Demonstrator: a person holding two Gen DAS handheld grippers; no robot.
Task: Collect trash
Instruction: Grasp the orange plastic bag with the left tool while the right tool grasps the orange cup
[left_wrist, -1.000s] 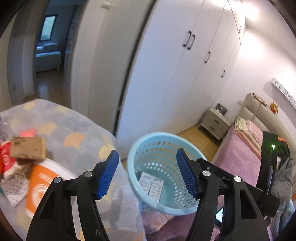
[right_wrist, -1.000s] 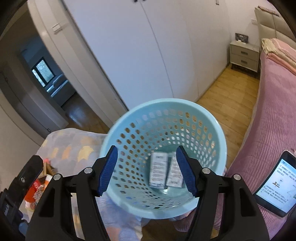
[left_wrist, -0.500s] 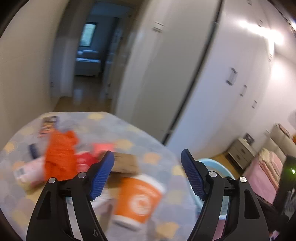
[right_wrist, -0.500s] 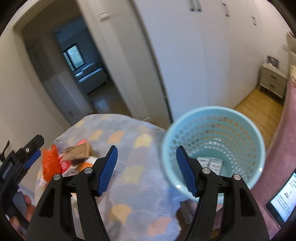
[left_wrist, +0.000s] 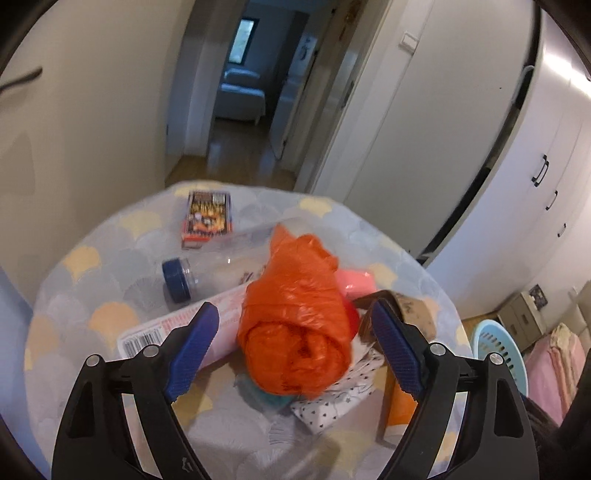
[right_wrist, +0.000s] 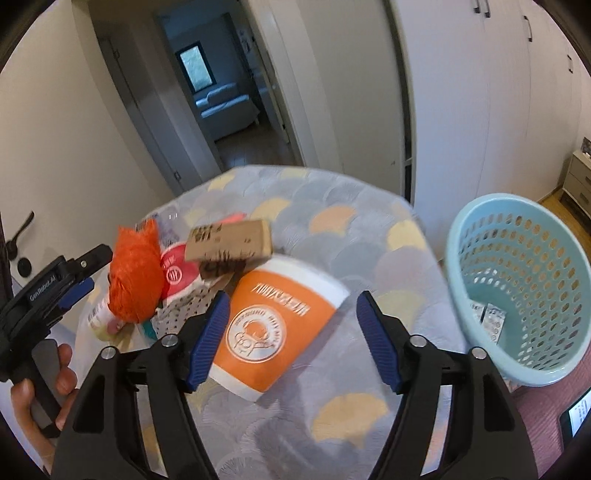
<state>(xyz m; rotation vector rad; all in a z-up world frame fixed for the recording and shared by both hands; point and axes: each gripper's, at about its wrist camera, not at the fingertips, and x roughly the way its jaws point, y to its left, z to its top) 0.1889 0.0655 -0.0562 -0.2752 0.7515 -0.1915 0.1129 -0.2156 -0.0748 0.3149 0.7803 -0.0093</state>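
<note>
Both grippers have their blue-padded jaws spread wide and nothing is between them. From the left gripper (left_wrist: 291, 349) the view goes down on a round table (left_wrist: 110, 266) with a grey cloth of yellow and orange scallop shapes. From the right gripper (right_wrist: 291, 339) the same table (right_wrist: 332, 413) fills the lower middle of the view.

Largest of the trash things is a light blue basket (right_wrist: 517, 288) with many holes, standing at the right beside the table; in it lie two small flat packets (right_wrist: 489, 319). In the left view only a piece of this basket (left_wrist: 498, 347) shows, cut by the gripper arm.

An orange paper cup (right_wrist: 275, 328) lies on its side just in front of the right gripper; in the left view it (left_wrist: 400, 408) is mostly hidden behind the right finger. A crumpled orange plastic bag (left_wrist: 295, 317) lies between the left gripper's fingers, on top of the pile; it covers part of a pink packet with a barcode (left_wrist: 181, 330) and a dotted white wrapper (left_wrist: 332, 402). A brown cardboard box (right_wrist: 229, 240) lies over a red-and-white thing that I cannot make out.

Behind the bag are a clear bottle with a dark blue cap (left_wrist: 177, 278), and farther back a small printed box (left_wrist: 207, 216). The printing is too blurred to read.

At the left edge of the right view, the person's left hand (right_wrist: 40, 395) holds the handle of the left gripper.
</note>
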